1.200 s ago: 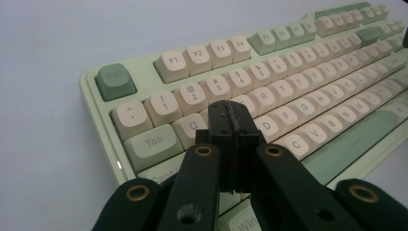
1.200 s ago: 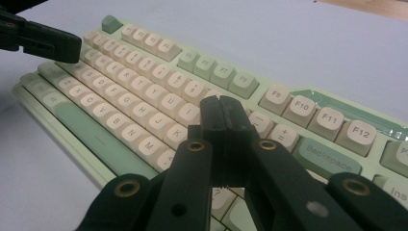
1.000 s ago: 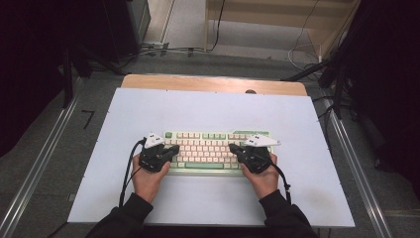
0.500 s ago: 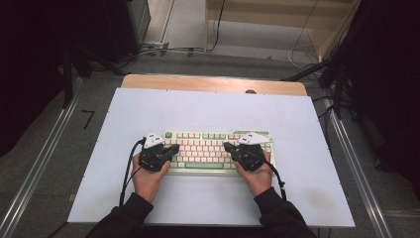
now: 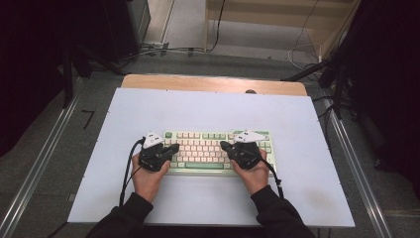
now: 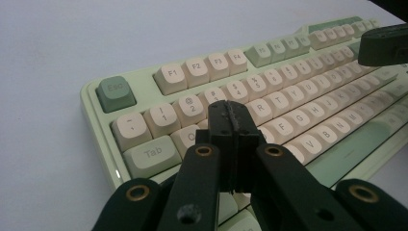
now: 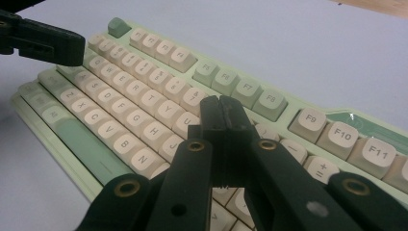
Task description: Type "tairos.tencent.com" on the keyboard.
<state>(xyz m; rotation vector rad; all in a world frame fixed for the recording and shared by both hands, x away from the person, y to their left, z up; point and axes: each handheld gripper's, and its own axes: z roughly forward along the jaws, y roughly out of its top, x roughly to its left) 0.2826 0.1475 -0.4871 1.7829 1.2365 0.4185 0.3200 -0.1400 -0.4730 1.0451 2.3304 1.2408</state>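
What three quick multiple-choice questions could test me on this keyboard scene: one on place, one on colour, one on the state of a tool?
1. Where does the keyboard lie?
A. on the white table
B. on the floor
C. on a shelf

2. What colour is the Esc key?
A. red
B. green
C. black

3. How do the jaws of the left tool stand?
A. wide open
B. clamped on a cable
C. shut, nothing between them

Answers:
1 A, the high view shows it flat on the table top.
2 B, the corner key is darker green than the cream letter keys.
3 C, the left gripper view shows both jaws pressed together above the keys.
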